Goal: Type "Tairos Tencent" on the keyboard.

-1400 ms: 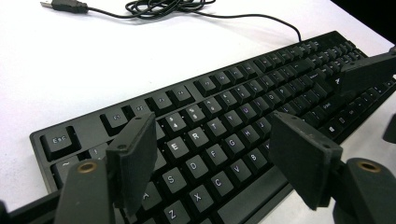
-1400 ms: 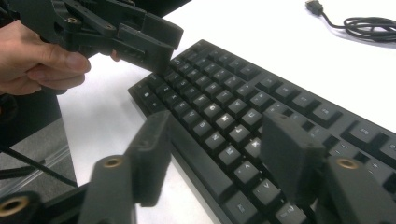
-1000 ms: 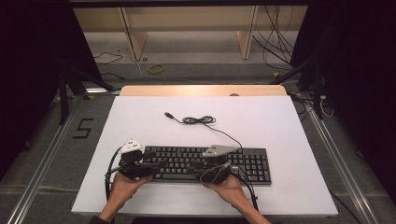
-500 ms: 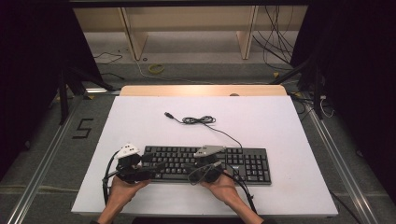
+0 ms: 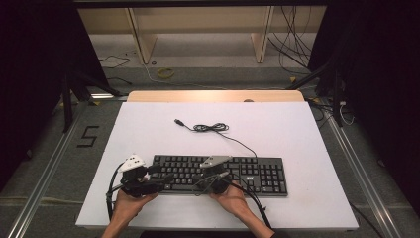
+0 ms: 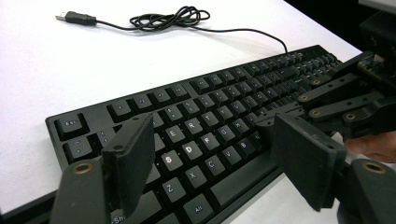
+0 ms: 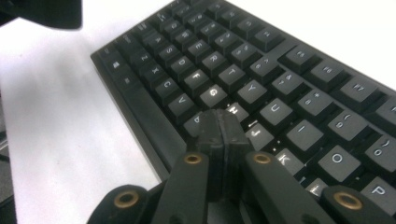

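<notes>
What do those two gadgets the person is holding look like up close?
Both are black. The left gripper carries a white three-cornered plate on top, the right gripper a grey one. Each has two flat, slab-like black pads on jointed link bars fixed with brass-coloured rivets. A black cable trails from each gripper back toward the person. The forearms are bare; no sleeves show.

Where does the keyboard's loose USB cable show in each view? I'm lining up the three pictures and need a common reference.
High view: the USB cable lies coiled on the white table, beyond the keyboard, near centre.
Left gripper view: the cable runs along the top, plug at upper left.
Right gripper view: not in this picture.
Shared landmark: the keyboard's letter keys, with G lit in the right gripper view.
</notes>
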